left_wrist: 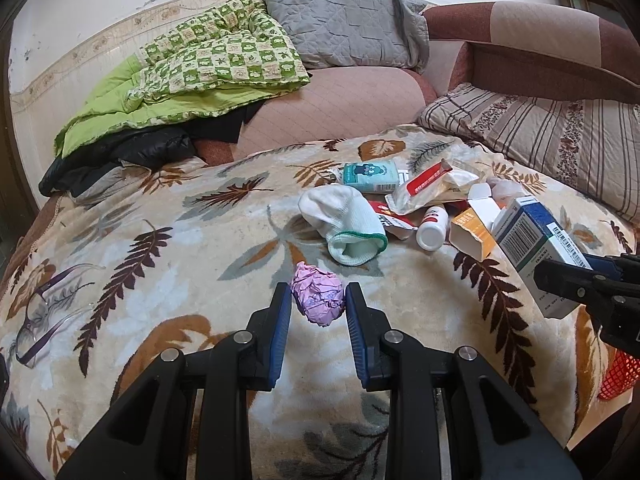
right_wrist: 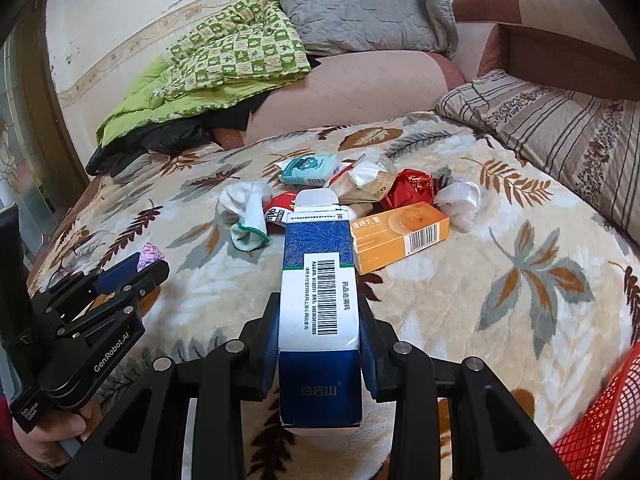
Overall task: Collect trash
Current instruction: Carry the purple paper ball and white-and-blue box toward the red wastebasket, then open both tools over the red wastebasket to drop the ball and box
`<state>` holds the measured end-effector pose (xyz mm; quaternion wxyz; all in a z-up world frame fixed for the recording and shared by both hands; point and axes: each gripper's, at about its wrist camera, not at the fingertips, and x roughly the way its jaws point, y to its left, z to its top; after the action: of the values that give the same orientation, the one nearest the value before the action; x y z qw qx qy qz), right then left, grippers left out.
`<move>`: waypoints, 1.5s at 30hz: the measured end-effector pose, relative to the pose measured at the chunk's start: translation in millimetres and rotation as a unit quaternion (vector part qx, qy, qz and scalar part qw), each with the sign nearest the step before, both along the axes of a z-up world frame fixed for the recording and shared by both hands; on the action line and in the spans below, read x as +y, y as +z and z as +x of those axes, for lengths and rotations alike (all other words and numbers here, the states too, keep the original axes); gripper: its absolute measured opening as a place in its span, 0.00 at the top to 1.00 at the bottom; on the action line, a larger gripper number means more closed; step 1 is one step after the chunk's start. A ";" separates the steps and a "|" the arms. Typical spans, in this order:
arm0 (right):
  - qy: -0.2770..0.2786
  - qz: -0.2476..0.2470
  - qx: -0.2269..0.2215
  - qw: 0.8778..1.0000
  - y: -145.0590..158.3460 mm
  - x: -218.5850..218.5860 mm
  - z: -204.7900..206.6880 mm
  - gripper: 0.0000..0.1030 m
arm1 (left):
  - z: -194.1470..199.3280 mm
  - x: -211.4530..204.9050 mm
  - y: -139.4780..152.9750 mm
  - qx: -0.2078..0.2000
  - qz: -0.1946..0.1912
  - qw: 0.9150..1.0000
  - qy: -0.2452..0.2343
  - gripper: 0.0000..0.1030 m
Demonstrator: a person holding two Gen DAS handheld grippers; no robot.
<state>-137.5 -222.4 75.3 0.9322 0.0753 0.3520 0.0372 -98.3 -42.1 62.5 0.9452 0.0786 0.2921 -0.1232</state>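
Barely begun: right tool (right_wrist: 320,344) clamped on blue box (right_wrist: 320,312) above the bed (right_wrist: 500,320), left tool (left_wrist: 318,312) apart around pink wad (left_wrist: 318,298), pile of wrappers (right_wrist: 380,188) left, red basket (right_wrist: 600,432) seemingly empty.

Crumpled pink paper ball (left_wrist: 318,300) is seen on leaf-print blanket, apart from litter pile behind. Blue-white carton (right_wrist: 318,320), flap open, is held raised, barcode side up.

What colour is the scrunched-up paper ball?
Light purple-pink. The paper ball shows best in the left wrist view, between the left gripper's fingers.
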 end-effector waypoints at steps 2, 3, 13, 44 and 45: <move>-0.003 0.005 0.001 1.000 0.0 -2.0 0.8 0.64 | 0.2 -0.3 -0.3 0.001 -0.003 1.000 -0.004 0.74; -0.006 0.010 0.001 1.000 -0.1 -3.7 1.1 0.64 | -0.1 -0.6 -0.4 0.003 -0.005 1.000 -0.007 0.74; -0.057 0.078 -0.010 0.995 11.5 -39.7 -12.8 0.64 | -1.7 -2.0 3.9 0.032 -0.047 0.997 -0.043 0.74; -0.322 0.171 -0.028 0.931 20.5 -278.7 -233.0 0.64 | -125.8 -291.1 52.3 0.145 -0.080 0.910 -0.380 0.74; -0.326 0.172 -0.029 0.929 20.6 -281.8 -234.4 0.63 | -129.4 -301.6 51.2 0.150 -0.078 0.906 -0.388 0.74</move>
<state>-371.9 -504.2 95.8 0.8756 0.3435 0.2697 -0.2063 -227.7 -343.7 113.7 0.7709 0.0924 0.3664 -0.5128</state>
